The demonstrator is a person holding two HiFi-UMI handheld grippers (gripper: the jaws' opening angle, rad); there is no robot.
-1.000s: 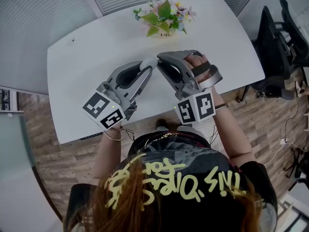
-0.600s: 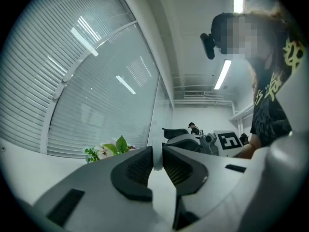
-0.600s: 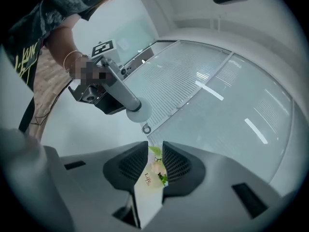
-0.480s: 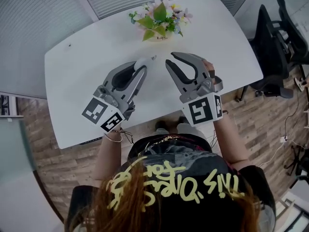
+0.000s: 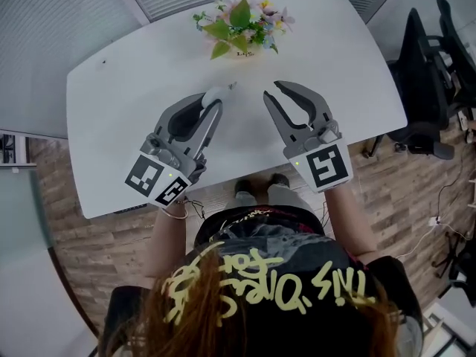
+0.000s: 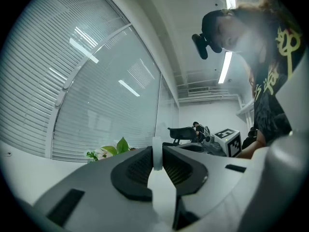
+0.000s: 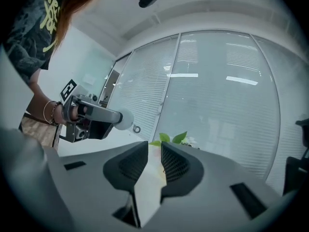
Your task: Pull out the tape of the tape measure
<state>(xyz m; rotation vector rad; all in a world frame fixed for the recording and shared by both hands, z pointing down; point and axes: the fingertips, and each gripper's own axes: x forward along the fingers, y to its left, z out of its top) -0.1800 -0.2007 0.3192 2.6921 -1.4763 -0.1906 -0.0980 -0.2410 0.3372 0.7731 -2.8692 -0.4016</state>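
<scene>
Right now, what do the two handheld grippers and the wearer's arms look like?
The left gripper and right gripper are grey moulded shells with black ribbed pads. Each has a white cube with black square markers. Thin wires trail near the left one. Black T-shirt, yellow lettering; bracelets on the left wrist.

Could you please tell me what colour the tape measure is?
White; the tape measure shows best in the right gripper view.
</scene>
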